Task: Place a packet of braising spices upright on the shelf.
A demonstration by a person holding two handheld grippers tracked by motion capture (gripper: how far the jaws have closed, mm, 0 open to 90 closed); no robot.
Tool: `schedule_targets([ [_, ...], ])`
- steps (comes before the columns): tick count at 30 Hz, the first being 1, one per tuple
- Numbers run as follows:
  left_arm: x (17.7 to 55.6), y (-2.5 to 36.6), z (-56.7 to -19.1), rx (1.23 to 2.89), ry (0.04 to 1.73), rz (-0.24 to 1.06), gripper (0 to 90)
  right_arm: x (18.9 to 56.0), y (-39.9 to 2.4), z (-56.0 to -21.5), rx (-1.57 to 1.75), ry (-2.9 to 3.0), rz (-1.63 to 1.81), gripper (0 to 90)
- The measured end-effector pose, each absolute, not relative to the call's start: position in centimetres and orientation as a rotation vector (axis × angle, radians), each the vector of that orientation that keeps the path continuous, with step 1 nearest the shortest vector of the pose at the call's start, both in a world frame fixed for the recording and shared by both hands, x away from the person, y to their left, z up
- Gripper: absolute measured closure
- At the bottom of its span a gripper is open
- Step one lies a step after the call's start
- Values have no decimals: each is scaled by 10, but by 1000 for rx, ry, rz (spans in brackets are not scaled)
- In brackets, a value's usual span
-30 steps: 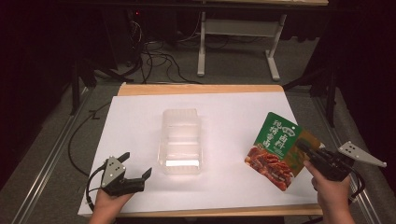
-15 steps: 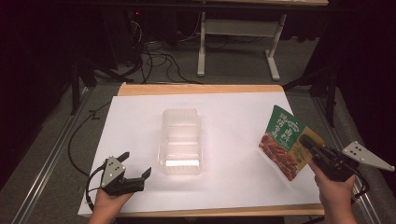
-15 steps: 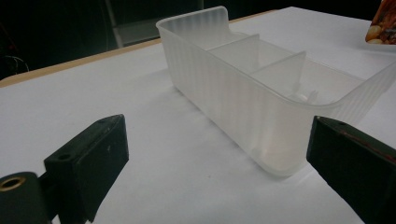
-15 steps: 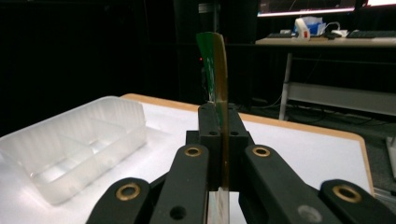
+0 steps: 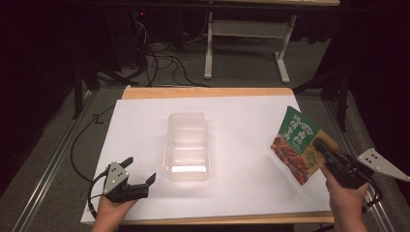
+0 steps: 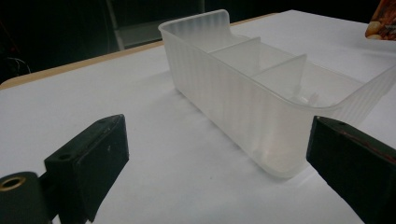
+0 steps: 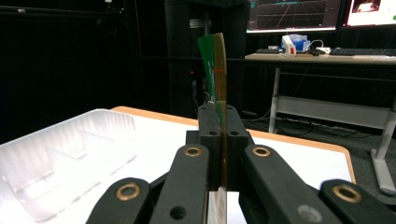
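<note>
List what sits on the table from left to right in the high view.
left gripper → clear plastic tray → snack packet → right gripper, its fingers closed on the packet's edge.

Snack pouch (image 5: 299,143), right of clear tray (image 5: 188,145): light characters printed on green upper panel, too small to read. No other legible text.
</note>
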State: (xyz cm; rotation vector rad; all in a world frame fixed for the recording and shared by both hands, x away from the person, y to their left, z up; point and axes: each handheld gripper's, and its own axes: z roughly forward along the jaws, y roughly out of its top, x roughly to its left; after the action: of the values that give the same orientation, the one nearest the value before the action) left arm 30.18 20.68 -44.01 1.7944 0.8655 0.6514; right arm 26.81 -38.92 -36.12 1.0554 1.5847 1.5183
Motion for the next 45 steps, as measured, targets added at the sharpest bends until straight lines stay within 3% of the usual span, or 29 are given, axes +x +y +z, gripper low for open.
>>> schedule_targets([
  [25, 297, 205, -438, 1791, 866, 653, 63, 274, -376, -348, 1000, 1590, 1583, 900],
  [45, 298, 208, -437, 1792, 863, 655, 62, 307, -343, -339, 956, 1637, 1669, 900],
])
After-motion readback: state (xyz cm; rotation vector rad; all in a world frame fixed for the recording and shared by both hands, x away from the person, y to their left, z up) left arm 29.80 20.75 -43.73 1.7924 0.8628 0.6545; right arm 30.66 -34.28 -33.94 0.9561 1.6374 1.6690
